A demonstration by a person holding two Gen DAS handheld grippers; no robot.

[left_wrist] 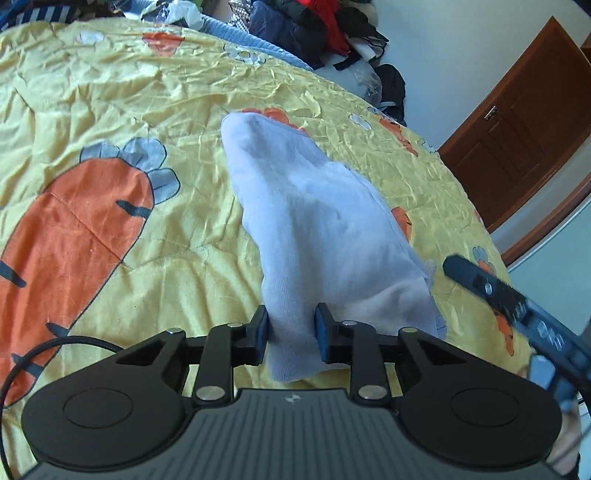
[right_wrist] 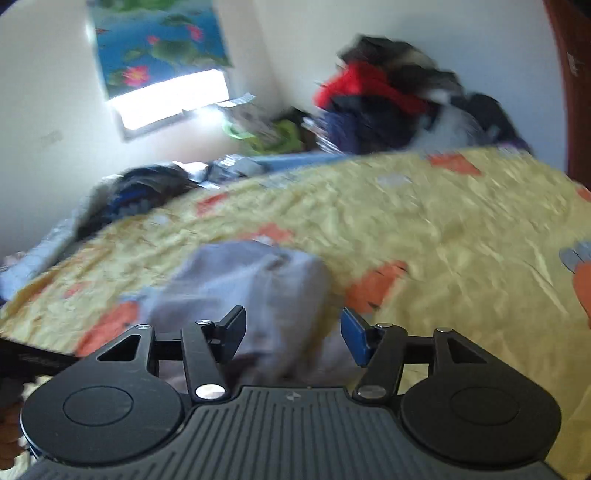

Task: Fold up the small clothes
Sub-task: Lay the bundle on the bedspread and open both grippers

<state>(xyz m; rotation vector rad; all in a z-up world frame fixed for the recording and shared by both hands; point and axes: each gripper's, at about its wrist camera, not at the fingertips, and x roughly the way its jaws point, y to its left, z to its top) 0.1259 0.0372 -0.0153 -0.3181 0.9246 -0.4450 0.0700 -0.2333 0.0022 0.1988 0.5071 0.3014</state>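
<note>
Fabric of a pale lavender-grey sock [left_wrist: 317, 206] fills the middle of the left wrist view, stretched out lengthwise across the wrinkled yellow quilt printed with orange carrots [left_wrist: 110, 110] that covers the bed. The left hand-held gripper [left_wrist: 291, 332] has its two blue-padded fingers pressed against the near cuff end of the sock, pinching a ridge of the knit between them, while the toe end points away toward the far side of the bed. At the right edge the black body of the right hand-held gripper [left_wrist: 517, 306] reaches in just beside the sock. A heap of dark and red clothes [left_wrist: 317, 26] lies beyond the quilt, and a brown wooden door [left_wrist: 517, 129] stands to the right. The right wrist view is blurred. Its hand-held gripper [right_wrist: 293, 336] has its fingers spread wide, with the sock [right_wrist: 251, 288] lying on the quilt [right_wrist: 443, 229] in front of and partly between them, neither pad clearly touching it. Behind are the clothes heap [right_wrist: 391, 99], a bright window under a blue lotus-print blind [right_wrist: 159, 40], and white walls.
</note>
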